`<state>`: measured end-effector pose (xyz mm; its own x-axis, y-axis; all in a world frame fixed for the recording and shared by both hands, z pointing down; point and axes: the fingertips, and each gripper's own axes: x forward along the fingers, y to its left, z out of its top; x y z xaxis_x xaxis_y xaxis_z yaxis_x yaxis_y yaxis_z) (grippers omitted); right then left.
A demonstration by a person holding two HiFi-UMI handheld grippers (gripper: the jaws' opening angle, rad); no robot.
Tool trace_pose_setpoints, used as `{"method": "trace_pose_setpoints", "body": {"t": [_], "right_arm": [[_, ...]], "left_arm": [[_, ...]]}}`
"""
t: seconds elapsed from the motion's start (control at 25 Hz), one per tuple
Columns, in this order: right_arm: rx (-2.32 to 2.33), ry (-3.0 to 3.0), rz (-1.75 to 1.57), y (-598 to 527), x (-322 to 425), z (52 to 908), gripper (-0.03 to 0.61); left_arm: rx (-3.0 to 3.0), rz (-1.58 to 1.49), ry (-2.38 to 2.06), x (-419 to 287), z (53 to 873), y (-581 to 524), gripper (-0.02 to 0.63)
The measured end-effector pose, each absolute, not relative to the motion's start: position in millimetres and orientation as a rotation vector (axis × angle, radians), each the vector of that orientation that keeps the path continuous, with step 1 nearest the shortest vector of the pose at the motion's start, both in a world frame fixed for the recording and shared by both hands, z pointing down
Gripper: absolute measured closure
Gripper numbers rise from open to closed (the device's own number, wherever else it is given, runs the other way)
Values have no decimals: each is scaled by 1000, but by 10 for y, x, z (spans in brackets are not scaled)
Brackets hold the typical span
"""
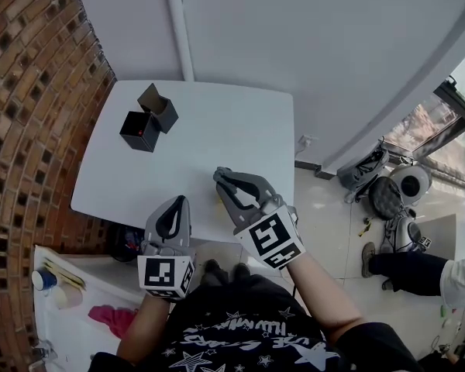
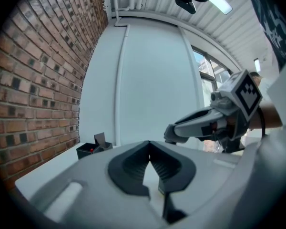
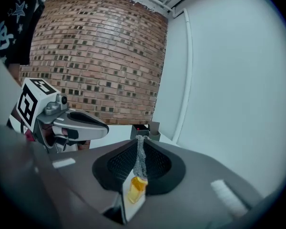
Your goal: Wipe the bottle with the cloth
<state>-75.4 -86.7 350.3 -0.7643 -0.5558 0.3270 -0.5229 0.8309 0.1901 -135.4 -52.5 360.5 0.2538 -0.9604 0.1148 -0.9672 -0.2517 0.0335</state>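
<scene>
My right gripper hovers over the near edge of the white table. In the right gripper view its jaws are shut on a thin strip of grey cloth. Below that strip, through the gap, a small amber bottle shows. In the head view the gripper hides most of the bottle. My left gripper sits just left of the right one at the table's front edge. Its jaws are shut with nothing between them, and only white table shows through the slit.
Two open black boxes stand at the table's far left, near the brick wall. A white shelf with a pink item is low on the left. Floor equipment and a seated person's leg lie to the right.
</scene>
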Motion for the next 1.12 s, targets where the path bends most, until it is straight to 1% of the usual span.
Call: {"method": "trace_pose_setpoints", "body": {"t": [0.28, 0.4, 0.56, 0.76, 0.96, 1.12], "right_arm": [[800, -2675, -21, -731, -722, 3525, 538], [873, -2752, -38, -755, -602, 3342, 538], [832, -2849, -152, -648, -487, 3192, 538], [641, -2781, -247, -328, -485, 3716, 538], [534, -2650, -545, -243, -589, 4108, 538], [471, -2577, -711, -267, -642, 4274, 538]], "left_arm": [[2410, 108, -1845, -1328, 3581, -513, 609], [2420, 107, -1838, -1315, 3613, -489, 609], [2412, 112, -1852, -1348, 3611, -484, 609], [2392, 138, -1858, -1417, 3728, -466, 609], [2356, 179, -1849, -1407, 3797, -459, 609], [2376, 189, -1832, -1356, 3877, -461, 609]]}}
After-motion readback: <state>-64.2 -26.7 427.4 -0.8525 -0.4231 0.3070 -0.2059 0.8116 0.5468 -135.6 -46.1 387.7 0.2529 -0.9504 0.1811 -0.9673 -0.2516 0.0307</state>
